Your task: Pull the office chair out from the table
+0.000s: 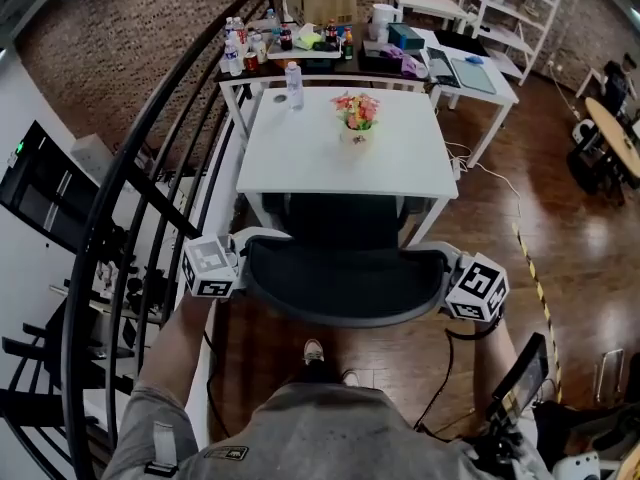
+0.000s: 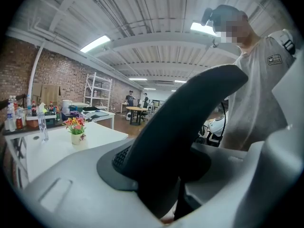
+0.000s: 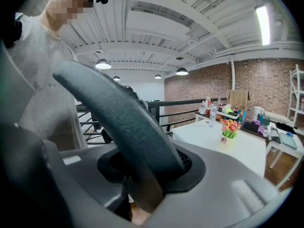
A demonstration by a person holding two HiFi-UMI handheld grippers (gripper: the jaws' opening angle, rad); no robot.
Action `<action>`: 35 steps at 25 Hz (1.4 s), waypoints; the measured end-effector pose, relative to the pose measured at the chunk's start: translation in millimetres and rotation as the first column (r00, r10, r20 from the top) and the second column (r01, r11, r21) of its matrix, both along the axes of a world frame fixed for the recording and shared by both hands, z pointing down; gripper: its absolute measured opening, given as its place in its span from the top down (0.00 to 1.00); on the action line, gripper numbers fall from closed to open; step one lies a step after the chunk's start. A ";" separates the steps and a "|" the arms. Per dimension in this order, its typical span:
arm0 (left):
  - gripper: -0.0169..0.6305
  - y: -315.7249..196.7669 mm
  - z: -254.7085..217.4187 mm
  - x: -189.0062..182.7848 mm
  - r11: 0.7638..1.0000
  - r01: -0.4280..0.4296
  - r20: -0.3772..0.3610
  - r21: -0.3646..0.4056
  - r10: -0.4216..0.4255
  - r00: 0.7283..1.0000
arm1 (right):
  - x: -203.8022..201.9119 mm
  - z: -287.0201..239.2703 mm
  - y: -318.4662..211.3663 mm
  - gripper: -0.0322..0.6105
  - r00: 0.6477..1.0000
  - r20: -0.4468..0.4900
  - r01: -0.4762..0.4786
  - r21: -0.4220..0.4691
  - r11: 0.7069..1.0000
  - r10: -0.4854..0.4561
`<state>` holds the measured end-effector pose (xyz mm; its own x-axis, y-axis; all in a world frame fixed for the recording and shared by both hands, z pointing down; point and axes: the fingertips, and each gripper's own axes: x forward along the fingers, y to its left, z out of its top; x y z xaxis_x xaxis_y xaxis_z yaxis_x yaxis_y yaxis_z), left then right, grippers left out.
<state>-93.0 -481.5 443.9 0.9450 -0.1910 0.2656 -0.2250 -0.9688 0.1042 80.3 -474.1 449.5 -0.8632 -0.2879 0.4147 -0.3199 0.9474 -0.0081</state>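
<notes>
Left gripper point(image 1: 238, 266) and right gripper point(image 1: 452, 286) each clamp one end of the office chair point(image 1: 345, 280) backrest, likely for a straight, even pull. Chair seat sits against white table point(image 1: 300, 158) near edge.

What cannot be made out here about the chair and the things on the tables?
- Base and wheels of the office chair: head view, hidden by its backrest and the white table.
- Labels of the bottles: head view, too small.
- Shelf unit: head view, cut off by the top edge.
</notes>
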 end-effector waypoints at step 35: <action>0.72 247.8 -8.8 -2.3 0.999 -0.029 -0.043 0.039 0.031 0.999 | -0.4 -1.7 247.4 0.71 1.000 -0.020 0.020 -0.042 0.999 -0.020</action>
<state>-95.3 -233.7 435.1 0.9611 -0.1713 0.2168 -0.1917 -0.9785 0.0765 80.0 -226.7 447.8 -0.8596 -0.2527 0.4441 -0.3015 0.9526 -0.0416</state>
